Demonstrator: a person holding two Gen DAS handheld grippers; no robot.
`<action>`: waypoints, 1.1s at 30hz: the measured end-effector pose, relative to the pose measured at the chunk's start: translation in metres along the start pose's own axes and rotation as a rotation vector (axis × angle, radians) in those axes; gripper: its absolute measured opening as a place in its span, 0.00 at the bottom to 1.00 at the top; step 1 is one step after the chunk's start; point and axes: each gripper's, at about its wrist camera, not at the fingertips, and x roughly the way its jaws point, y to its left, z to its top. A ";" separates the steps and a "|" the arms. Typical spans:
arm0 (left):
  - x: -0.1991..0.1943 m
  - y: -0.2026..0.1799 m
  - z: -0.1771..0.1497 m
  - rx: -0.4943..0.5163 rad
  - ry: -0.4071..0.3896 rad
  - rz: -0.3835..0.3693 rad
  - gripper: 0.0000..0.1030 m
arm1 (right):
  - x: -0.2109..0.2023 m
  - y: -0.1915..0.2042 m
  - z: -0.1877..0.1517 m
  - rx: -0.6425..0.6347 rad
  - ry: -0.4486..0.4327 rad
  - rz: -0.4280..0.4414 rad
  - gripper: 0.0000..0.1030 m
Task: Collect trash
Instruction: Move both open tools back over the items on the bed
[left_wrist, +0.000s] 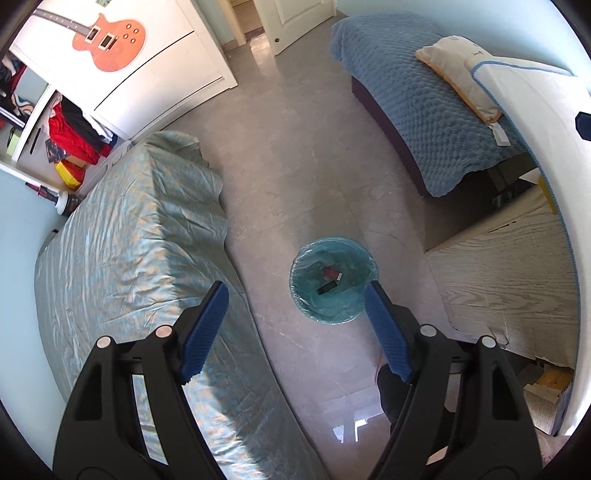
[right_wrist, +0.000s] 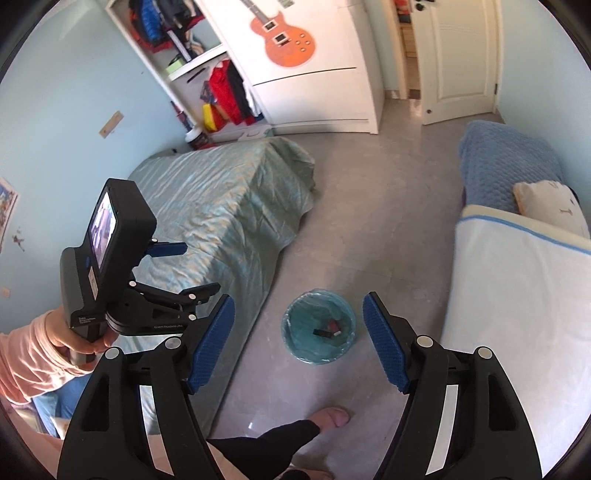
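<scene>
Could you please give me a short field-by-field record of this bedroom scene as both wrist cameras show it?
place: bedroom, grey tiled floor
bin: round trash bin with blue liner, on the floor between the two beds
bin contents: a dark flat item and a red item
left tongs: open, holding nothing
right tongs: open, holding nothing
beds: green-covered bed, blue-covered bed

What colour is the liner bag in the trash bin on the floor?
Translucent teal-blue liner in the trash bin; it shows best in the left wrist view.
</scene>
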 end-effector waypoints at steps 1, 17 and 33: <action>-0.002 -0.003 0.000 0.007 0.000 -0.006 0.72 | -0.002 -0.001 -0.003 0.007 -0.004 -0.007 0.70; -0.060 -0.123 -0.006 0.278 -0.110 -0.073 0.77 | -0.105 -0.036 -0.123 0.222 -0.154 -0.158 0.78; -0.128 -0.319 -0.068 0.714 -0.214 -0.269 0.91 | -0.230 -0.053 -0.320 0.621 -0.310 -0.440 0.86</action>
